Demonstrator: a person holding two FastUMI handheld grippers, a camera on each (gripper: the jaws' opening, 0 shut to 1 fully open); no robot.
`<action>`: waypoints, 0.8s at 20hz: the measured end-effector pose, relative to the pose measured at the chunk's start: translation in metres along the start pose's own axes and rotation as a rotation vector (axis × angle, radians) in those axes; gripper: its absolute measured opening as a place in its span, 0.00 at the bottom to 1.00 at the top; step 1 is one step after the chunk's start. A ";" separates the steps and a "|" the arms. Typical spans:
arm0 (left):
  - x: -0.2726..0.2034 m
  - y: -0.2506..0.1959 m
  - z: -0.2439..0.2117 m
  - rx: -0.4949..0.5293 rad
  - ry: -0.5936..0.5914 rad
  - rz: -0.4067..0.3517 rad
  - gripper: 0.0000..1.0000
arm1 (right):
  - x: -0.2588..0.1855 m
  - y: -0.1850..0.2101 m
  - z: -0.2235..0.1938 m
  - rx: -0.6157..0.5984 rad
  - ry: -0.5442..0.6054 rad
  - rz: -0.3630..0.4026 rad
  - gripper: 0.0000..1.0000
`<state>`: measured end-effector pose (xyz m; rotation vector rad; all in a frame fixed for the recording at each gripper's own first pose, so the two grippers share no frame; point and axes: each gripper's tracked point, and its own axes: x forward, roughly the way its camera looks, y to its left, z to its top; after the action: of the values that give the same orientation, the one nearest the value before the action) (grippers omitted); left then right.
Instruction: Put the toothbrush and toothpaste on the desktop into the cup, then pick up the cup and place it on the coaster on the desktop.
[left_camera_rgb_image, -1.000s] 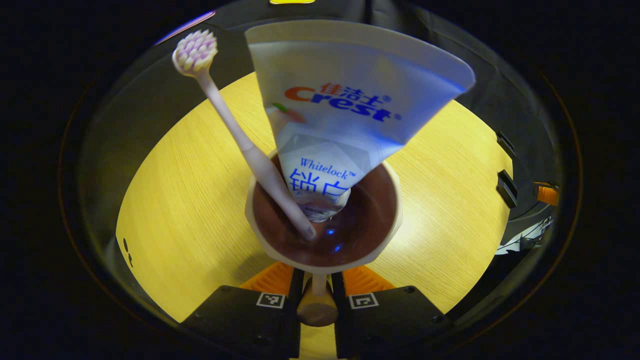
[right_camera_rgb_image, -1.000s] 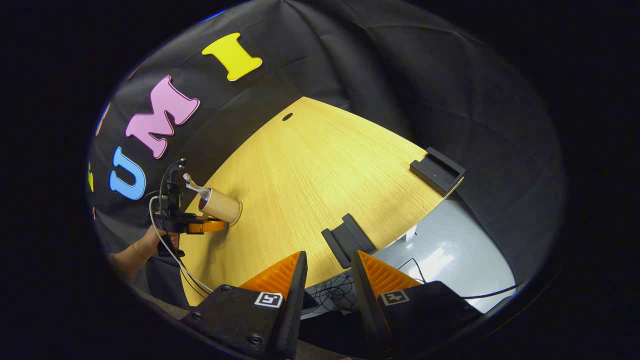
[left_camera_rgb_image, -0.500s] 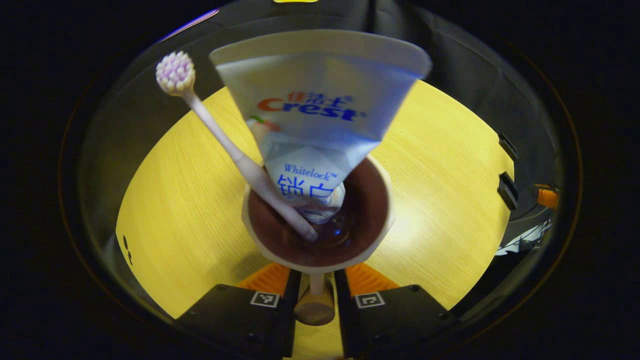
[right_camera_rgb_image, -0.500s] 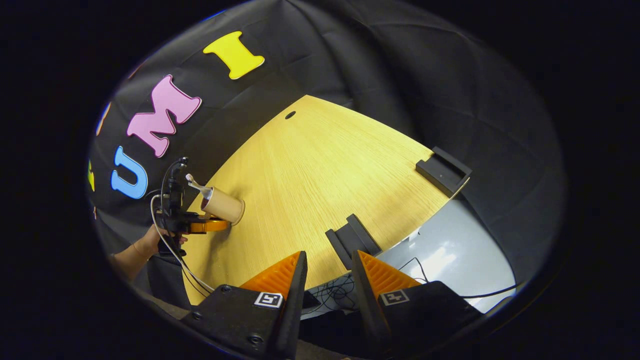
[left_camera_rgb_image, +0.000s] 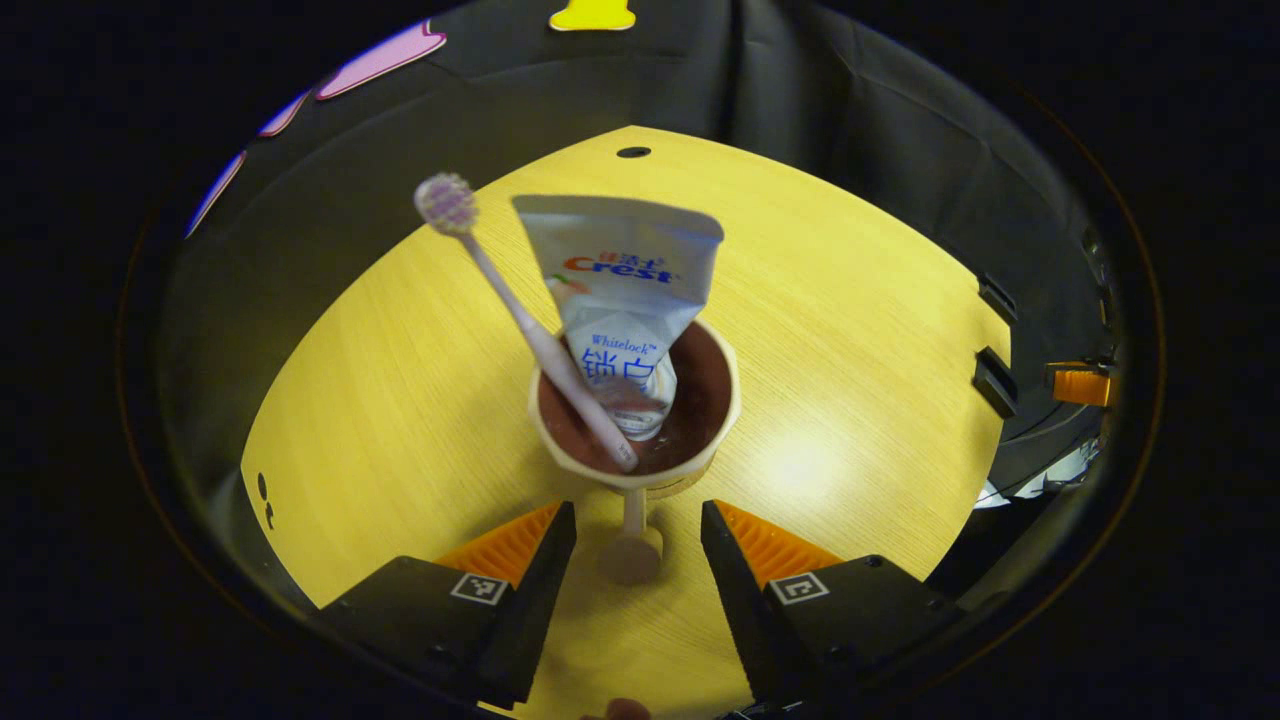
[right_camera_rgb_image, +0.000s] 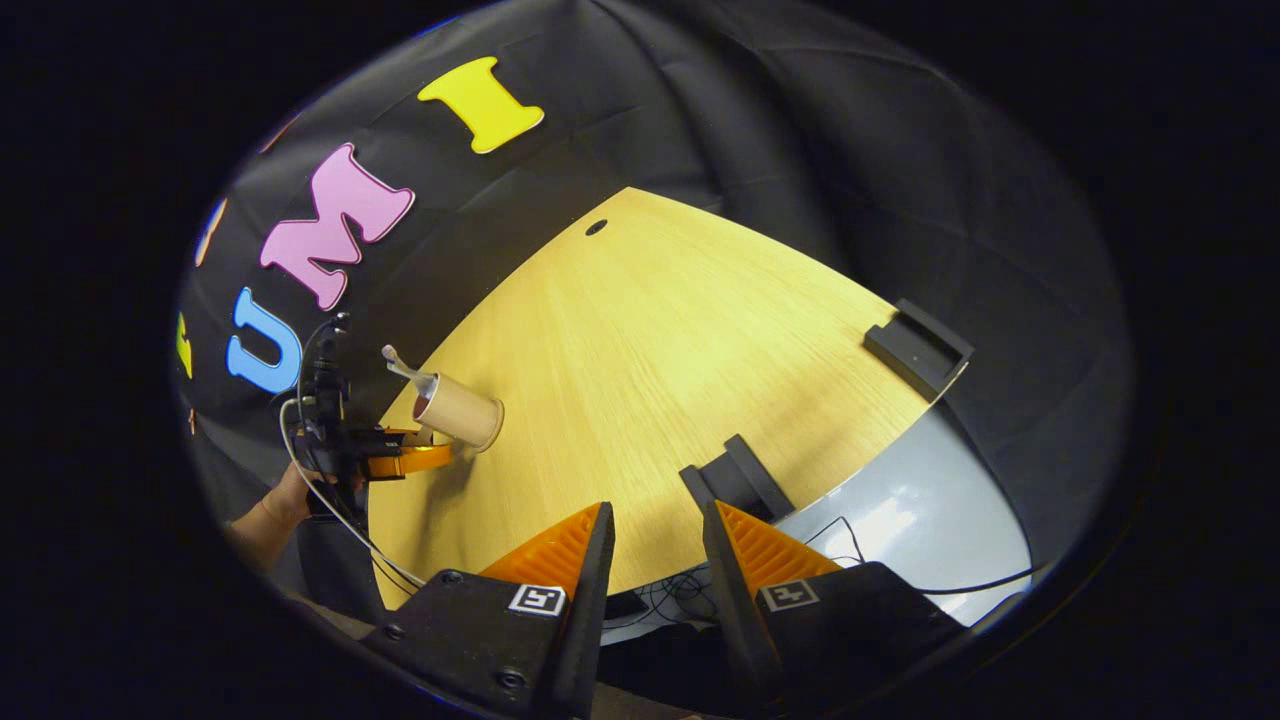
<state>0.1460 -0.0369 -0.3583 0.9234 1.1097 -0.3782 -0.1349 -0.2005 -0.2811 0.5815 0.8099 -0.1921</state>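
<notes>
Toothbrush (left_camera_rgb_image: 530, 325) leans in cup (left_camera_rgb_image: 700, 440), bristles up-left, beside toothpaste (left_camera_rgb_image: 620, 310).

Recording booth, black cloth wall (right_camera_rgb_image: 800, 130), wooden desktop (right_camera_rgb_image: 650, 330)

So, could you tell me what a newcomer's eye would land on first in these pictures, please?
In the left gripper view, the cup stands mid-desk, with a toothpaste tube and a toothbrush sticking up out of it. The left gripper sits open just before it, its fingers either side of the cup's knobbed handle. In the right gripper view, the right gripper hangs with a small gap between its fingers at the desk's near edge.
</notes>
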 end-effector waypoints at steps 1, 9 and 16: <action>-0.009 0.002 -0.002 -0.014 -0.014 0.004 0.80 | 0.002 0.005 -0.002 -0.009 0.007 0.007 0.55; -0.081 0.027 -0.045 -0.186 -0.104 0.077 0.80 | 0.024 0.073 -0.018 -0.114 0.078 0.108 0.55; -0.133 0.062 -0.122 -0.393 -0.157 0.202 0.80 | 0.039 0.142 -0.050 -0.238 0.168 0.209 0.55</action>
<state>0.0576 0.0735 -0.2298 0.6371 0.8946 -0.0591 -0.0858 -0.0524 -0.2780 0.4574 0.9125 0.1454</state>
